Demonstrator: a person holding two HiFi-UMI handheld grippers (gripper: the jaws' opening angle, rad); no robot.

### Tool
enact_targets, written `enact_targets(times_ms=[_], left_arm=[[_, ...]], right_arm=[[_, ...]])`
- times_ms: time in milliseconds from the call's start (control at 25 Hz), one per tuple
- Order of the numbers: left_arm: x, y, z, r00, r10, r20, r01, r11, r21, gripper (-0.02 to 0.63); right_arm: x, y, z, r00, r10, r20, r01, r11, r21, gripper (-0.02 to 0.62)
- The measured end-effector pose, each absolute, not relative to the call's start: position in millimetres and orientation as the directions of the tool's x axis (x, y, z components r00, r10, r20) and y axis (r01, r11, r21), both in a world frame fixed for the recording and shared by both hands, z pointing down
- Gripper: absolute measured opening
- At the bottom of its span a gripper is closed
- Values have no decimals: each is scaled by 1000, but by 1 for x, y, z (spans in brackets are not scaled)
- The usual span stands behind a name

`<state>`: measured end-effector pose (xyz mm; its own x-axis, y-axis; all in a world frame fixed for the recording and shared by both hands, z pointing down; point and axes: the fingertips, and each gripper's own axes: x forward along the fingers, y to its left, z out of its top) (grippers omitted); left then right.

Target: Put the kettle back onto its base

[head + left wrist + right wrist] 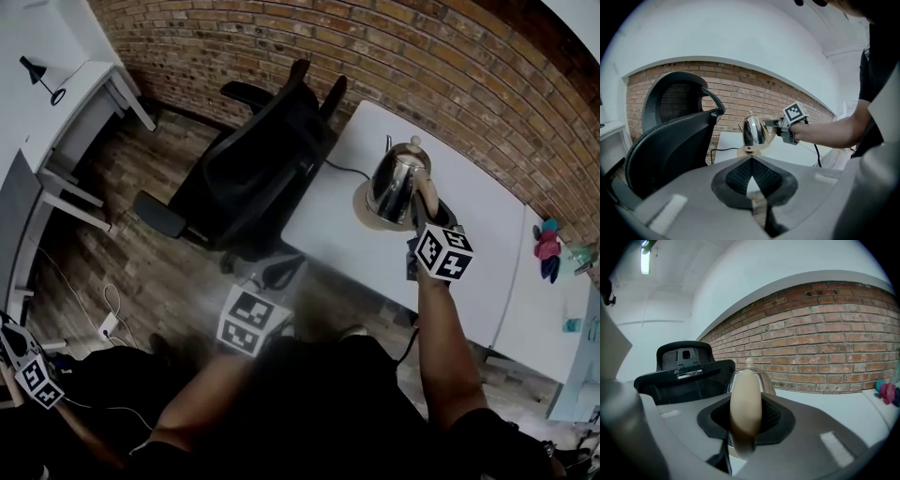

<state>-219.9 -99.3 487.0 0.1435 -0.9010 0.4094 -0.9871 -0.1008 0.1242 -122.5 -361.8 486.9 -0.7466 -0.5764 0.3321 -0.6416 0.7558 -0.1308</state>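
Observation:
A shiny steel kettle (pixel 394 183) with a cream handle (pixel 745 404) hangs at the near left part of the white table (pixel 487 234). My right gripper (pixel 424 211) is shut on that handle. The kettle sits directly over its round tan base (pixel 361 208), overlapping it. I cannot tell whether they touch. In the left gripper view the kettle (pixel 754 131) stands just above the base (pixel 749 150), with the right gripper (pixel 772 124) reaching in from the right. My left gripper (pixel 272 295) is held low in front of my body, its jaws (pixel 751 161) shut on nothing.
A black office chair (pixel 253 178) stands close to the table's left side. A black cable (pixel 347 169) runs from the base across the table. A brick wall (pixel 450 84) backs the table. Small toys (pixel 547 248) lie far right. Another marker cube (pixel 37 380) shows at the bottom left corner.

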Motion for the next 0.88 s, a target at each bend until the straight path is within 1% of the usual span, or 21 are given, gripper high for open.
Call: enact_targets(times_ms=[480,880], left_arm=[[-234,-77,489,75,-912,403,-989,-17,146,0],[-241,-65,487,57,-912,406,-989,2,146,0]], right_arm=[[-150,-388,508,-742,-566,359,-641,755,-137,118],[-166,-387,509,-747,-564,352,-633,765,-118,118]])
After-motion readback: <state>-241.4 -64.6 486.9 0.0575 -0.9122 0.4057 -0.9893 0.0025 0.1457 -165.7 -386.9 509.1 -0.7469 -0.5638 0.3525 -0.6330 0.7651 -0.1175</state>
